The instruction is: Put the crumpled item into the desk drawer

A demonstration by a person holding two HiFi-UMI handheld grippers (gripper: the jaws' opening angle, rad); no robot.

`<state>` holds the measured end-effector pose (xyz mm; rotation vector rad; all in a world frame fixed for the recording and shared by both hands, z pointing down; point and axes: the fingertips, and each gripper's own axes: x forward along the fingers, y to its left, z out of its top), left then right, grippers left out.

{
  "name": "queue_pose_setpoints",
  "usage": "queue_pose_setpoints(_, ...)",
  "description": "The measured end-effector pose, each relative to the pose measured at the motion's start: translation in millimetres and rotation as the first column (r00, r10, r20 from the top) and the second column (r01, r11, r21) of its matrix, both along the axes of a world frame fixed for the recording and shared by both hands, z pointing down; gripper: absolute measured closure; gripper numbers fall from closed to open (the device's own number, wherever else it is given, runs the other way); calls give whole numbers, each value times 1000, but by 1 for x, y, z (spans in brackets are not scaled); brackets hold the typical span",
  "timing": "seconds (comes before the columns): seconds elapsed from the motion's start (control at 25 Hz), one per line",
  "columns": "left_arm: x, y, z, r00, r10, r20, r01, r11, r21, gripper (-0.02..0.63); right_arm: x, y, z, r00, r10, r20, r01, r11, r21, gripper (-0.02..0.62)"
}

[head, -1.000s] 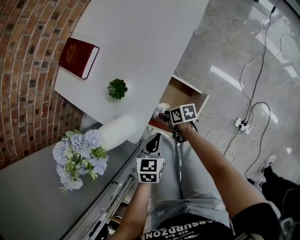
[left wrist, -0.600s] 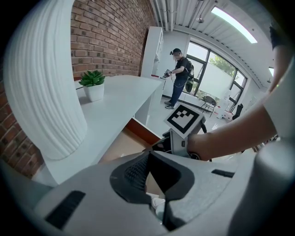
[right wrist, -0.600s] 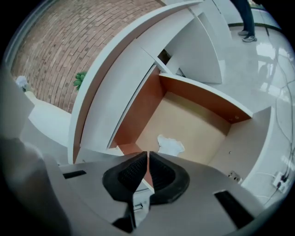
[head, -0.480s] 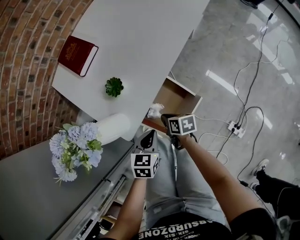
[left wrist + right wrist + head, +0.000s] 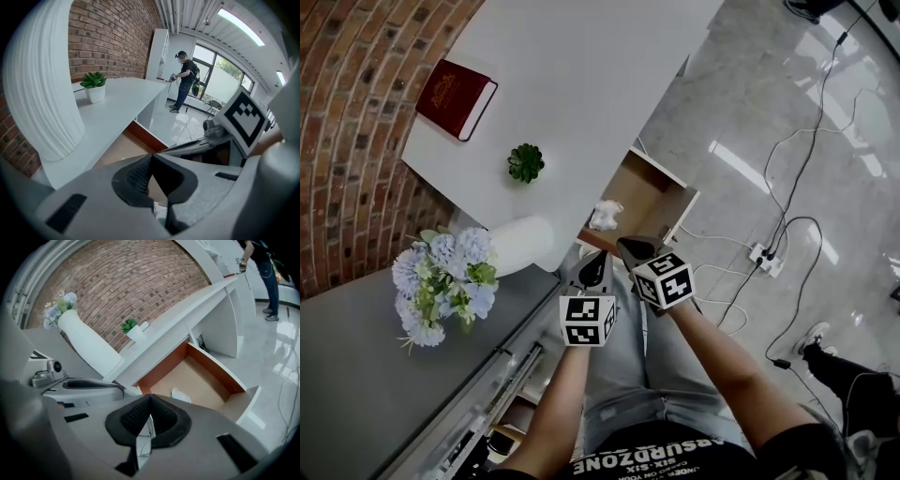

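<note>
The crumpled white item [image 5: 606, 215] lies inside the open desk drawer [image 5: 658, 195], near its left end. The right gripper view shows the crumpled item [image 5: 180, 395] on the brown floor of the drawer [image 5: 206, 376], ahead of the jaws. My right gripper [image 5: 631, 248] hovers just short of the drawer's near edge, shut with nothing between its jaws. My left gripper [image 5: 599, 267] is beside it, by the desk's edge, also shut and empty. In each gripper's own view, the right gripper [image 5: 150, 398] and the left gripper [image 5: 152, 157] show fingertips that meet.
On the white desk [image 5: 581, 75] are a red book [image 5: 456, 97] and a small potted plant [image 5: 525, 162]. A white vase [image 5: 517, 246] with pale flowers [image 5: 441, 281] stands at the desk's near end. Cables and a power strip [image 5: 765, 258] lie on the floor at right.
My right gripper has drawn back from the drawer toward me and closed empty. The crumpled item stays in the drawer. The left gripper has hardly moved.
</note>
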<state>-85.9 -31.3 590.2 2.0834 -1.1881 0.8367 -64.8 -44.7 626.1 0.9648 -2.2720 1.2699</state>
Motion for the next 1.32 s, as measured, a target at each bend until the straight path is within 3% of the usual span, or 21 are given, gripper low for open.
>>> queue_pose_setpoints(0.36, 7, -3, -3, 1000, -16, -13, 17, 1000, 15, 601, 5, 8, -43, 996, -56, -72, 65, 989, 136, 597)
queue_pose_setpoints(0.8, 14, -4, -13, 999, -26, -30, 28, 998, 50, 601, 17, 6, -51, 995, -18, -101, 34, 987, 160, 597)
queue_pose_setpoints(1.32, 9, 2, -8, 999, -39, -31, 40, 998, 53, 601, 23, 21, -41, 994, -8, -109, 21, 992, 124, 597)
